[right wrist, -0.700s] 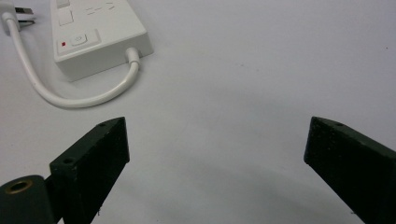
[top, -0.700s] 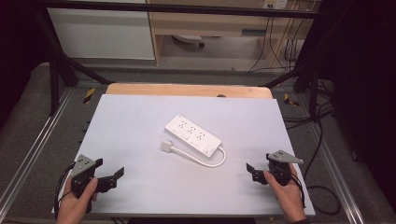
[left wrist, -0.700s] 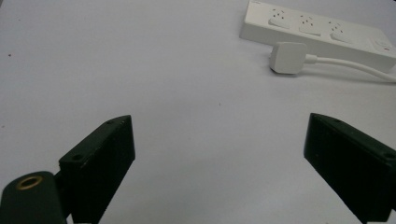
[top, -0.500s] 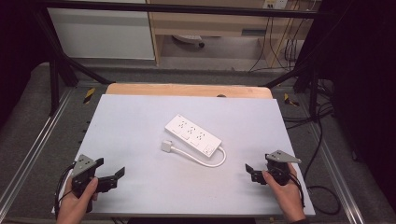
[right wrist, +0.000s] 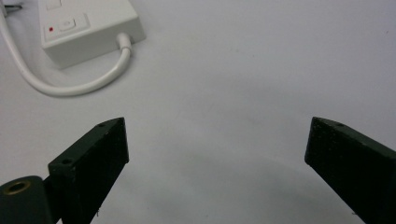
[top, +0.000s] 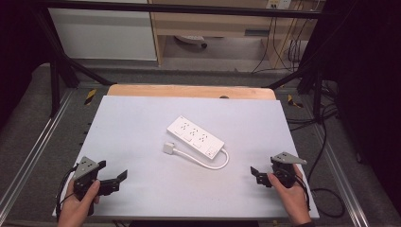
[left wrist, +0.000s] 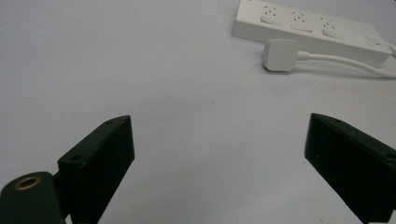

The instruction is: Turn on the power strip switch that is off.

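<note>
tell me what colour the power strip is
White power strip; clearest in the left gripper view.

Matt white table top (top: 142,127), smooth plastic pwr strip (top: 195,136), prob. rubbery cord (top: 208,164), matt blk fingers (left wrist: 98,158)

White table (top: 142,123) with a white power strip (top: 196,136), cord (top: 208,164) looped.

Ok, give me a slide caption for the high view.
Two open grippers flank a white power strip on the table.
</note>
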Tool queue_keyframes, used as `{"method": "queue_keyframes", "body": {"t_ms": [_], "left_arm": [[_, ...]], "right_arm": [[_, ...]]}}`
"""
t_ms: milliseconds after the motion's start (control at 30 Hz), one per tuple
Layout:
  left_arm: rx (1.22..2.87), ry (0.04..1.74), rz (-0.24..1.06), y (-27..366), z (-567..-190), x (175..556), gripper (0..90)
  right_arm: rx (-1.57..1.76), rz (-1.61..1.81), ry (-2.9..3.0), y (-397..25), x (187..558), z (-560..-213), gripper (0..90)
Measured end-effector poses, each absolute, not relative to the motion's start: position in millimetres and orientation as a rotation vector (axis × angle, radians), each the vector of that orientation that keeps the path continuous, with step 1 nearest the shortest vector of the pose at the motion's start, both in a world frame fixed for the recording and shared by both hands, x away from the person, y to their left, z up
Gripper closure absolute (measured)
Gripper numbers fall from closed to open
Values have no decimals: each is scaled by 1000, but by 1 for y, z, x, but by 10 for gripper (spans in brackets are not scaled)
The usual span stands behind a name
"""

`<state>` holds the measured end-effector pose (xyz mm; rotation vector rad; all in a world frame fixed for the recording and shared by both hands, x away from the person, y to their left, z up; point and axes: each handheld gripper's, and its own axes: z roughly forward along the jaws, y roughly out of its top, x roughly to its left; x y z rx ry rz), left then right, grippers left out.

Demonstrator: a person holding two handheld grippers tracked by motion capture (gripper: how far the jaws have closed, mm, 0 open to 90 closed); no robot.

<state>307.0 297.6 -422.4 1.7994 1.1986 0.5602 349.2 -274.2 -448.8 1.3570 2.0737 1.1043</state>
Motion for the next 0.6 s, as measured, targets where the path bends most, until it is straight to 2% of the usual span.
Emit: {"method": "queue_keyframes", "body": {"t_ms": [600], "left_arm": [[1813, 1210, 562, 297, -424, 308, 76]], "right_arm": [[1375, 1097, 2093, -275, 348, -446, 65]]}}
